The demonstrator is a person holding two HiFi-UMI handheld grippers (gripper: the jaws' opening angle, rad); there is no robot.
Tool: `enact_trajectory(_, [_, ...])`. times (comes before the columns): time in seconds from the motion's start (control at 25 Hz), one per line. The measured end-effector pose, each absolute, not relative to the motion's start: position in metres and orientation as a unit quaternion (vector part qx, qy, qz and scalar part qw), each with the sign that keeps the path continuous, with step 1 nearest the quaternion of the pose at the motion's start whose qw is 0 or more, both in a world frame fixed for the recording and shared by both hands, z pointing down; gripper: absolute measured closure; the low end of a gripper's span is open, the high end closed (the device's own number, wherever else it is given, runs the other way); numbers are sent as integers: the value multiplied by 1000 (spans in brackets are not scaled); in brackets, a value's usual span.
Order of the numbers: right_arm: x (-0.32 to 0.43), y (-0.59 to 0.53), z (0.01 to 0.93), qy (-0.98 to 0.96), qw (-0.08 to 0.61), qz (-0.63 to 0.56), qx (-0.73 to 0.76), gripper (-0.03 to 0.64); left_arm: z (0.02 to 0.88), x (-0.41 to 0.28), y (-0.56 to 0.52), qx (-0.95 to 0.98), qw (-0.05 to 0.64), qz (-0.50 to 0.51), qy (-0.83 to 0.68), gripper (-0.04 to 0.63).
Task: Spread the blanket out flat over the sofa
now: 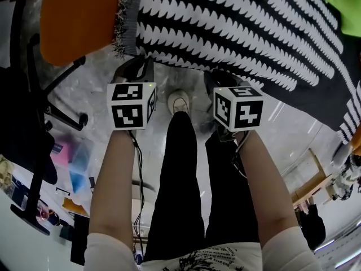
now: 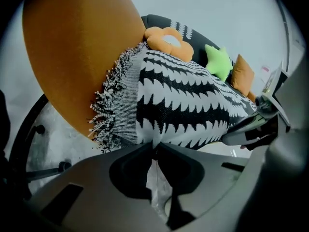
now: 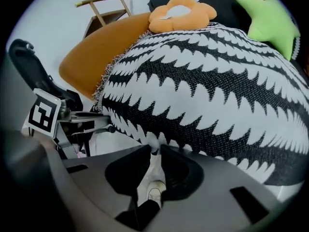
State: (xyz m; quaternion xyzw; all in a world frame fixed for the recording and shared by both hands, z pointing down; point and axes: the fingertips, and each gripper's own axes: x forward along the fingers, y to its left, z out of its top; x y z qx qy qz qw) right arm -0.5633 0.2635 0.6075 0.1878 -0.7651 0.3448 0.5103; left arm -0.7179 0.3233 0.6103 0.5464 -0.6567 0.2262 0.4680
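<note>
1. Up close, head view: two bare forearms reach forward and down. The left tongs [image 2: 154, 146] and right tongs [image 3: 154, 148] each carry a marker cube, left cube [image 1: 131, 105] and right cube [image 1: 238, 107].
2. Left tongs: jaws nearly together, and their tips pinch the lower hem of the blanket [image 1: 242, 27]. A white fold of it sits in the narrow gap.
3. Right tongs: same. The jaws are almost closed and nip a small bit of the blanket's hem further along the same edge.
4. Below and between the arms are black trousers and a pale shoe [image 1: 179, 101] on the glossy grey floor [image 1: 101, 72].
5. The blanket is black and white with a zigzag stripe pattern. It is draped over the orange sofa [image 1: 79, 16] and covers most of it. The fringed side edge [image 2: 104, 115] hangs on the sofa's left part, and orange is bare beyond that.
6. The near hem sits off the sofa's front, held at the two tongs.
7. An office chair base [image 1: 62, 112] with castors stands on the floor at left, near the sofa.
8. Further back on the sofa: an orange flower cushion [image 3: 181, 13], a green star cushion [image 3: 265, 18] and a plain orange cushion [image 2: 243, 74], all just past the blanket's far edge.
9. Farthest back, a wooden chair [image 3: 104, 8] stands behind the sofa's left end.
</note>
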Motion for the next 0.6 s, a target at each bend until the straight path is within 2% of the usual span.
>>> enact_trajectory(0.16, [-563,265,612,-783,497,323,185,528,618,-718,320,535,461,215,-674,506])
enact_trajectory(0.24, [-560,267,613,-783,499,326,180,516,618,-713,324,532,466,213,-675,455])
enact_trajectory(0.4, [-552,271,614,-771,515,332,175,450,617,-706,334,526,479,221,-667,375])
enact_trajectory(0.6, [-545,270,574,-783,512,311,169,422,581,-695,346,506,484,216,-681,344])
